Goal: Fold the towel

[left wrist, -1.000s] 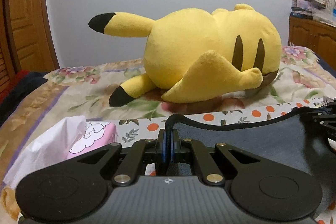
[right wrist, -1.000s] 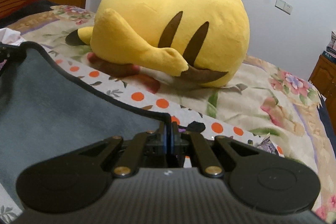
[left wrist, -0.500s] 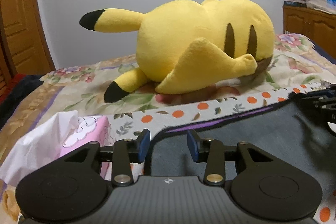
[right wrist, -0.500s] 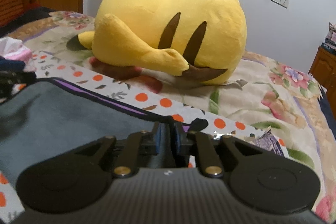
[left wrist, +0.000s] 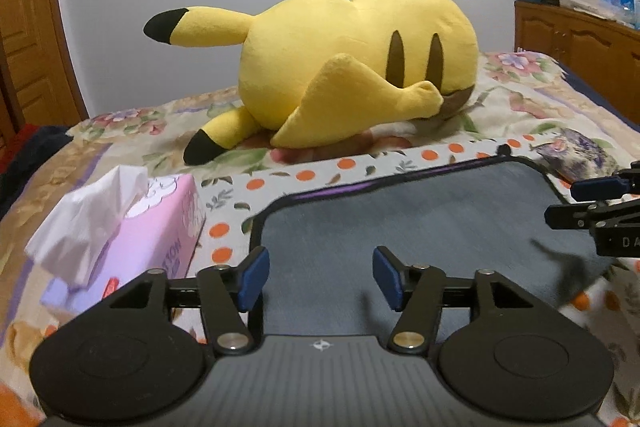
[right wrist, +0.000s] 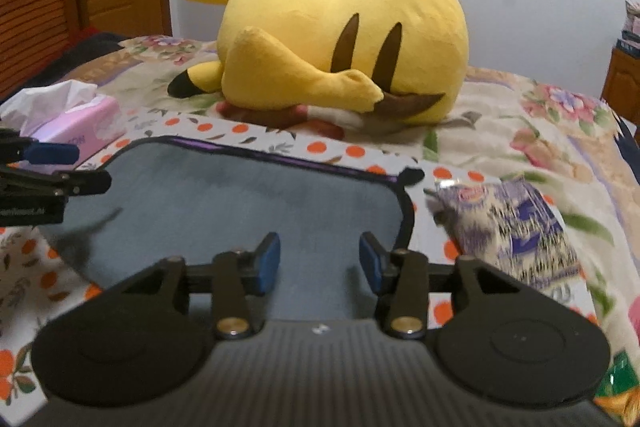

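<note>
Towel's (left wrist: 420, 219) near edge behind the claw body; purple packet (right wrist: 516, 223) motion-blurred, print unreadable.

Black left gripper (left wrist: 320, 279) — blue pads; brass screws; ribbed body.

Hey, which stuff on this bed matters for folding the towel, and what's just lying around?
For the job: grey towel, left gripper, right gripper, both open.

Lying about: yellow plush toy, pink tissue box, purple snack packet.

Floral-quilted bed (left wrist: 132, 147) carries a yellow plush (left wrist: 356, 67), pink tissue box (left wrist: 160, 227), grey towel (left wrist: 420, 219), purple packet (right wrist: 516, 223)
</note>
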Motion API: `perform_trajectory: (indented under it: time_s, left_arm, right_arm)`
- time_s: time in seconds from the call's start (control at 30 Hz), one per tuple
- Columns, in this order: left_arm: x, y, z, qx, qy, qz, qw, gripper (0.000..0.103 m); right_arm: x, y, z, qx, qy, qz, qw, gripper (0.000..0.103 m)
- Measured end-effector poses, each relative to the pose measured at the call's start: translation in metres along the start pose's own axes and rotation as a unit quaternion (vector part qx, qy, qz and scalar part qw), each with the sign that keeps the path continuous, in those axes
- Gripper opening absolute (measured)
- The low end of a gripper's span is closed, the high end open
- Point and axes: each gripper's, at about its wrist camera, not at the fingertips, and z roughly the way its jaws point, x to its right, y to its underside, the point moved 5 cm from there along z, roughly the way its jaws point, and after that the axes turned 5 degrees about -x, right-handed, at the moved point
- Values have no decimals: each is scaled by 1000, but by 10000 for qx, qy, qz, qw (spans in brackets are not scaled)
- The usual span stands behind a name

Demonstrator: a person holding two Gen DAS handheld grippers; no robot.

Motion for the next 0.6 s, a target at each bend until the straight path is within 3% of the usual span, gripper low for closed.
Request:
perform_trajectory:
  time_s: [0.23, 0.33, 0.5, 0.6]
  left_arm:
    - [9, 12, -28, 40, 67, 84, 9999, 81]
    - [13, 16, -38, 30, 137, 66, 9999, 85]
    - [16, 22, -56, -8, 189, 9, 9998, 90]
    - [18, 25, -70, -3, 204, -12, 9998, 95]
  right_arm:
    - [0, 13, -25, -45, -75, 250, 9997, 54]
    - [0, 18, -37, -35, -61, 321, 9995, 63]
    - [0, 26, -59, 30, 50, 325, 9995, 70]
    - [1, 30, -72, 84, 26, 459, 9989, 83]
